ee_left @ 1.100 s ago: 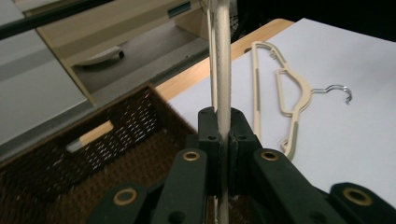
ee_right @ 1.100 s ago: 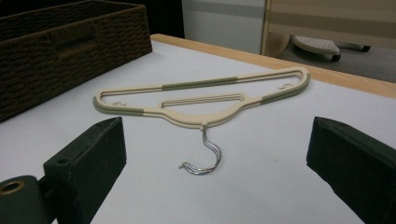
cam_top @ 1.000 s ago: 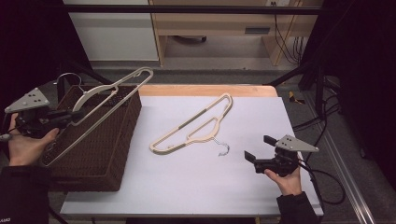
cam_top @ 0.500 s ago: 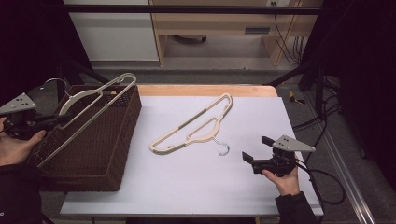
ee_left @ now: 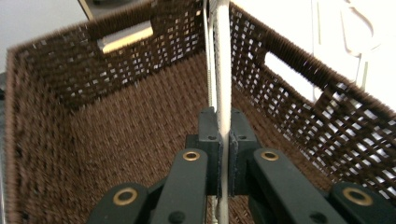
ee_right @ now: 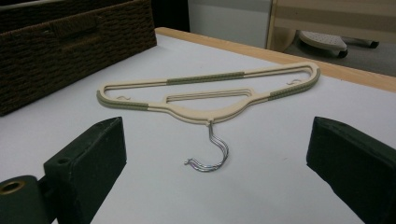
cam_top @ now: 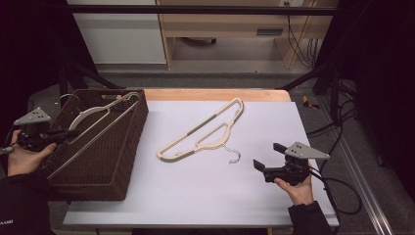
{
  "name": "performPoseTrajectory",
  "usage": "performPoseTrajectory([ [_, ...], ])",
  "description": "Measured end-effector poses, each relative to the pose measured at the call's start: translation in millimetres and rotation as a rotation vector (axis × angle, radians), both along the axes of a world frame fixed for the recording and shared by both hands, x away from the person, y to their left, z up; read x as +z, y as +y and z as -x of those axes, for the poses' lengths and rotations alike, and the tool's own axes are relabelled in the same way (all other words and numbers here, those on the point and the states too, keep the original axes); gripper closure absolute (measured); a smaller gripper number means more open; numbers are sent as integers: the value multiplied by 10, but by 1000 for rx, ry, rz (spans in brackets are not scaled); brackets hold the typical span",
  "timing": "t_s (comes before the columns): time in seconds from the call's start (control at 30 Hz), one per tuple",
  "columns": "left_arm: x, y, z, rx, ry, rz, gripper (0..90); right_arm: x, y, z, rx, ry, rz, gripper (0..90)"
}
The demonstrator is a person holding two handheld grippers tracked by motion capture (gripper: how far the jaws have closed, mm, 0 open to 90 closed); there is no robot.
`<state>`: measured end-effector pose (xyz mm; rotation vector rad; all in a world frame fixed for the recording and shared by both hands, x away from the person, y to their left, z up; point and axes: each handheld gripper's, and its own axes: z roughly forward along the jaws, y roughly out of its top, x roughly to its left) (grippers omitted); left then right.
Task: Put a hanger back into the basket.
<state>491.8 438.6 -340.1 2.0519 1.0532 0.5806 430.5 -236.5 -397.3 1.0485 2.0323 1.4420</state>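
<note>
basket [cam_top: 105, 161] left of frame: grey hanger [cam_top: 93, 128] slanting inside | left claw [ee_left: 223, 154] clamped on it at basket's left rim | right claw [ee_right: 215, 154] wide apart, empty, lower right | cream hanger [cam_top: 205, 132] flat mid-bench [cam_top: 195, 196]

Jaws: two black jaws rise from the bottom corners, set wide apart, nothing between them.
Gripper [ee_right: 219, 154]: hovers low over the white table [ee_right: 289, 196].
Hanger [ee_right: 210, 93]: cream with olive grip strips, flat on the table, beyond the jaws.
Hook [ee_right: 212, 151]: wire, curls toward the camera, between the jaws' line of sight.
Basket [ee_right: 70, 42]: brown wicker, far left, apart from the hanger.
</note>
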Motion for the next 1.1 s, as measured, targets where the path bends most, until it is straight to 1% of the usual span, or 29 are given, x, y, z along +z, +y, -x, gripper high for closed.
performPoseTrajectory([
  [0.1, -89, -21, -30, 11, 19, -6, 865, -4, 7, -3, 1, 3, 1, 52],
  [0.2, -163, -40, -58, 27, 34, 5, 865, -4, 8, -2, 3, 4, 1, 52],
  [0.23, -175, -38, -64, 27, 42, 1, 864, -1, 6, 0, 3, 3, -1, 52],
  [0.27, -198, -45, -73, 37, 51, 9, 862, -1, 4, 0, 3, 0, 1, 52],
  [0.3, -216, -47, -81, 51, 61, 8, 862, -1, 4, 0, 3, 0, 1, 52],
  [0.33, -236, -46, -93, 70, 62, 11, 860, 1, 5, 2, 4, -1, 0, 52],
  [0.37, -244, -39, -105, 83, 76, 16, 855, 3, 8, 4, 1, 2, -1, 52],
  [0.4, -244, -36, -111, 101, 84, 6, 850, 3, 10, 4, 2, 3, -2, 52],
  [0.43, -243, -35, -111, 118, 86, -1, 840, 3, 15, 2, 5, 0, -3, 53],
  [0.5, -216, -12, -98, 144, 81, 5, 828, 9, 41, 2, 9, 1, -3, 53],
  [0.57, -162, 10, -61, 171, 67, 10, 817, 18, 68, 2, 16, 1, 0, 53],
  [0.6, -128, 23, -33, 178, 53, 3, 802, 22, 81, 1, 21, -2, 0, 53],
  [0.63, -98, 30, -1, 188, 39, 20, 791, 29, 93, 0, 21, -5, 0, 53],
  [0.7, -34, 50, 70, 197, 7, 33, 761, 50, 118, -1, 24, -9, -1, 53],
  [0.73, -4, 51, 105, 202, -4, 43, 761, 50, 118, -1, 24, -9, -1, 53],
  [0.77, 26, 46, 142, 205, -20, 46, 740, 55, 120, -6, 26, -17, 1, 53],
  [0.8, 54, 41, 178, 206, -38, 54, 728, 66, 121, -3, 24, -12, -4, 53],
  [0.83, 87, 36, 215, 208, -53, 62, 707, 73, 122, -9, 23, -16, -5, 54],
  [0.93, 191, 5, 327, 206, -116, 119, 658, 94, 122, -9, 21, -19, -6, 54],
  [1.0, 251, -29, 377, 206, -142, 132, 618, 103, 123, -8, 20, -23, -11, 54],
  [1.07, 313, -78, 430, 214, -176, 149, 557, 108, 121, -10, 18, -24, -5, 54],
  [1.1, 344, -109, 463, 216, -196, 166, 533, 112, 118, -8, 20, -25, -5, 54],
])
